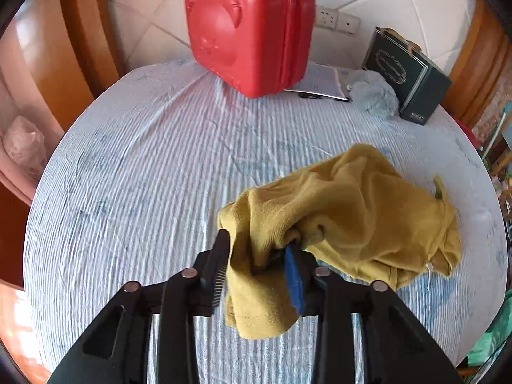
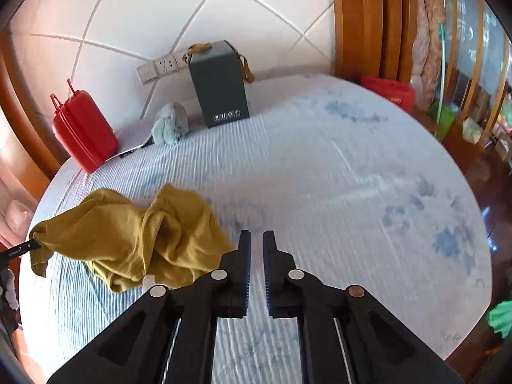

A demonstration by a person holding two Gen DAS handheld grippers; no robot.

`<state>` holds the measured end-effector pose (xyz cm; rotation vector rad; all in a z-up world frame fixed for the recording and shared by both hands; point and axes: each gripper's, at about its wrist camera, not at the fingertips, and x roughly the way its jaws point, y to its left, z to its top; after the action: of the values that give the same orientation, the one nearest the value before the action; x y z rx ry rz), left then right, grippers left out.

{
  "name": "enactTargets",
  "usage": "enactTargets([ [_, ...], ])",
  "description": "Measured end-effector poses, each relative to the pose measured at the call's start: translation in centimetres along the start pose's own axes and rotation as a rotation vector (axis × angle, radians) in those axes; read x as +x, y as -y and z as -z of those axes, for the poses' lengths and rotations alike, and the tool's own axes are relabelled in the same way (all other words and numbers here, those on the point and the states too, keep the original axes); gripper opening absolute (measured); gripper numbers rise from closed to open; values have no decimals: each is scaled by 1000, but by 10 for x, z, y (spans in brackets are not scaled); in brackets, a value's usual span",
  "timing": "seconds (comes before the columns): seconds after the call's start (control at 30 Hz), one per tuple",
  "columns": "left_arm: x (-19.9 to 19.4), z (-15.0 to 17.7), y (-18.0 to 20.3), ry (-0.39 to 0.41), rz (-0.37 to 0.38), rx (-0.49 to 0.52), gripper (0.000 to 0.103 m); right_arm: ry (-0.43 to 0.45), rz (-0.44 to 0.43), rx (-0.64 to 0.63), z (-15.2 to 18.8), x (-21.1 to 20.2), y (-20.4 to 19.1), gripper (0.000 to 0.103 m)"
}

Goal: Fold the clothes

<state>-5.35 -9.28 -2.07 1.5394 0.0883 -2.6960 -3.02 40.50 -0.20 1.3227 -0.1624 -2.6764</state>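
Observation:
A crumpled mustard-yellow garment (image 1: 352, 211) lies on the blue-and-white striped bedsheet (image 1: 144, 176). My left gripper (image 1: 256, 249) is shut on a bunched edge of the garment, which hangs down between its fingers. In the right wrist view the same garment (image 2: 128, 236) lies at the left, with the left gripper's tip (image 2: 22, 249) pinching its far left corner. My right gripper (image 2: 257, 240) is nearly shut and empty, over bare sheet (image 2: 352, 192) just right of the garment.
A red hard-shell case (image 1: 249, 32) stands at the far edge by the tiled wall, with a notebook (image 1: 320, 83), a grey plush toy (image 1: 374, 96) and a dark green box (image 1: 406, 70) to its right. Wooden furniture flanks the surface on both sides.

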Motion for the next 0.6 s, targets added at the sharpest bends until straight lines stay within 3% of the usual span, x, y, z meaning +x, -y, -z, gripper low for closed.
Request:
enactTargets([
  [0.03,-3,4,8,9,7,28,56,-24,-24,7,7,5,0,31],
  [0.07,-7,8,15,17,17,49,60,-37,-35,5,15,9,-2,56],
  [0.13,-13,14,25,25,41,73,64,-64,-67,-4,29,16,-10,73],
  [0.23,-21,14,22,42,38,52,66,-105,-109,-34,43,28,-24,75],
  [0.33,-23,10,13,67,14,26,72,-132,-123,-75,49,38,-38,92],
  [0.6,19,27,16,-22,47,31,72,-149,-207,-119,32,66,-76,92],
])
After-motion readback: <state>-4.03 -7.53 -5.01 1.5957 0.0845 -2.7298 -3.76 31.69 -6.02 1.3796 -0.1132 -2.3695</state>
